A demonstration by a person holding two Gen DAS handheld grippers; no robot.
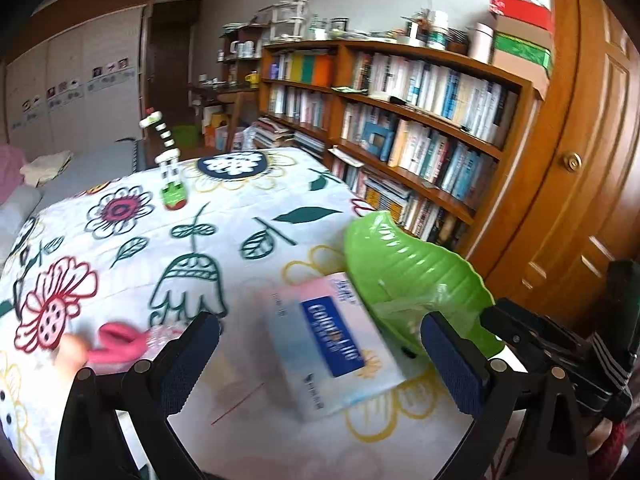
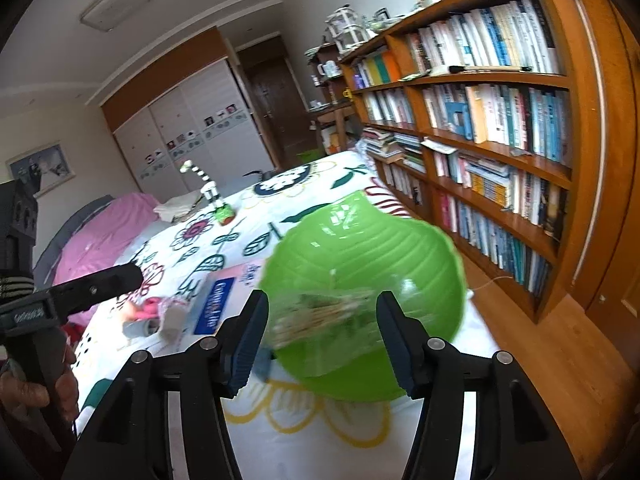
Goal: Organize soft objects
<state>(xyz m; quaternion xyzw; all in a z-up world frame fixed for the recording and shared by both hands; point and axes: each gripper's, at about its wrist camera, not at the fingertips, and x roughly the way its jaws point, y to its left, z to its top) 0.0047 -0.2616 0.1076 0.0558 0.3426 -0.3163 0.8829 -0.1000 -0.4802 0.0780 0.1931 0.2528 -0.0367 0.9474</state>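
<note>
Green bowl (image 2: 372,276) holds a clear packet (image 2: 324,312) between the right gripper's (image 2: 320,336) parted jaws; beside the bowl, a tissue pack (image 1: 332,340) lies under the left gripper (image 1: 320,364), jaws wide apart.

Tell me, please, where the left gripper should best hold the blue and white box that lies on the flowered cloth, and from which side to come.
Grip the box across its two long edges near the middle, coming down from above. It lies flat on the cloth, so only those edges offer opposing faces. The left gripper is open around it. Keep away from the end beside the green bowl, which probably crowds a finger there.
</note>
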